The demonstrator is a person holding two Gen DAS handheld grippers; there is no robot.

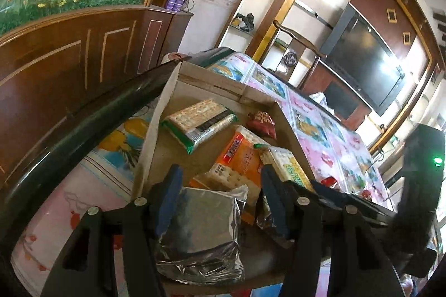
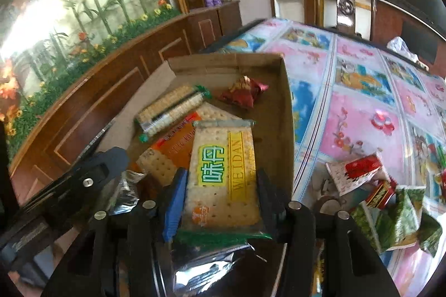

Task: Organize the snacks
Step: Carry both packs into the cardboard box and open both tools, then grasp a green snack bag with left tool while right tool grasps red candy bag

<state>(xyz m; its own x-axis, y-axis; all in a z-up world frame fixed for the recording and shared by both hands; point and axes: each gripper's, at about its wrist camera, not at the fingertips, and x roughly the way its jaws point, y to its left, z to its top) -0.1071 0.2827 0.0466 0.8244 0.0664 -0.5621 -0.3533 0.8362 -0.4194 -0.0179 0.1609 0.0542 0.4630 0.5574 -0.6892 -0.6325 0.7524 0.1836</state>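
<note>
Releasing both packets into the cardboard box [image 2: 281,113] looks like the step in hand: the left tongs [image 1: 220,199] stand around a silver foil packet [image 1: 200,224], the right tongs [image 2: 220,196] around a Weidan cracker packet [image 2: 223,174], but I cannot tell if the pads press. If the foil catches a pad, it may be dragged out when lifting; the loose snacks [image 2: 390,202] on the surface [image 2: 362,118] remain outside.

Cracker pack [image 2: 223,177] between tongs: yellow strip reads "WEIDAN", green label bears Chinese characters. Orange pack [image 2: 178,143] at 10 o'clock: print unreadable.
</note>
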